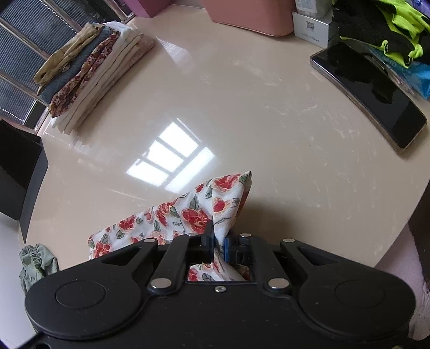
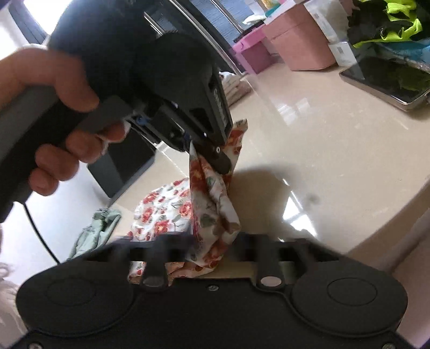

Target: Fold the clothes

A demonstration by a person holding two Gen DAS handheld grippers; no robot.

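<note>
A white cloth with red flowers (image 1: 193, 212) rises in a peak from the glossy beige table (image 1: 255, 107). My left gripper (image 1: 219, 241) is shut on it, the fabric pinched between its black finger and blue pad. In the right wrist view the left gripper (image 2: 212, 158) points steeply down, held by a hand (image 2: 53, 88), and the floral cloth (image 2: 212, 204) hangs from it in a twisted bunch. My right gripper (image 2: 213, 244) is below, blurred, its jaws closed in on the lower part of that bunch. The rest of the cloth trails over the table's near edge.
A stack of folded clothes (image 1: 94, 72) sits at the far left of the table. A dark tablet (image 1: 371, 91), a pink box (image 1: 252, 16) and a black and neon clothing pile (image 1: 384, 26) line the far right. A green garment (image 1: 37, 263) lies on the floor.
</note>
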